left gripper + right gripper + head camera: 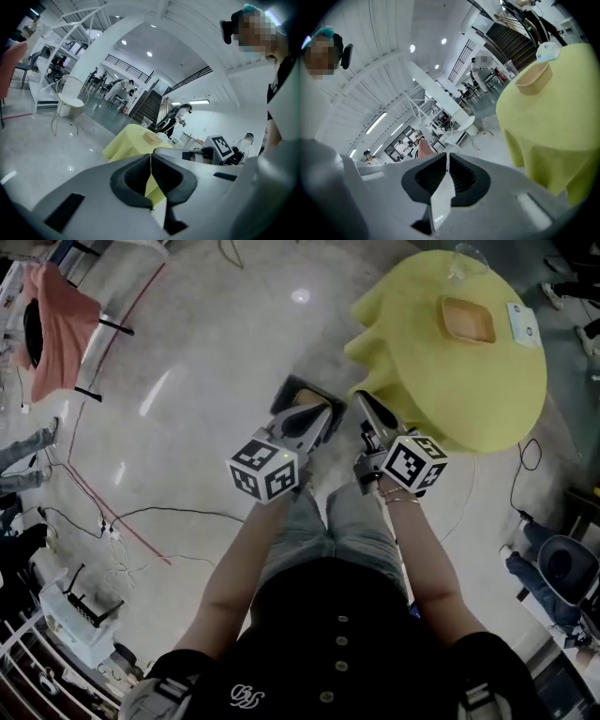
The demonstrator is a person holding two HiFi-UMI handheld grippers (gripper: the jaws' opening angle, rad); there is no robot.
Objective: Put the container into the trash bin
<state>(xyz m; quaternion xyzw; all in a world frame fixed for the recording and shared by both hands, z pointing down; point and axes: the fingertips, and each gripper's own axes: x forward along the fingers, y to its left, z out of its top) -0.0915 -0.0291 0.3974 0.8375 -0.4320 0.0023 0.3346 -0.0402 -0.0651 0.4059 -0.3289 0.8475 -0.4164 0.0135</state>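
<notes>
Seemingly empty, left gripper (151, 161), right gripper (447, 159) closed — container (467, 319) on table (487, 399).

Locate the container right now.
Head view, upper right: the container sits on the yellow-draped table, beside a white card, beyond the right gripper.

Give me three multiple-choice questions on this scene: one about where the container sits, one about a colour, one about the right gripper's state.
1. Where is the container? A on the table; B on the floor; C in a gripper.
2. The tablecloth is: A red; B yellow; C blue.
3. The right gripper is: A wide open; B gripping the container; C shut, empty.
Answers: A, it sits on the tabletop; B, the cloth shows yellow; C, its jaws meet with nothing between.
</notes>
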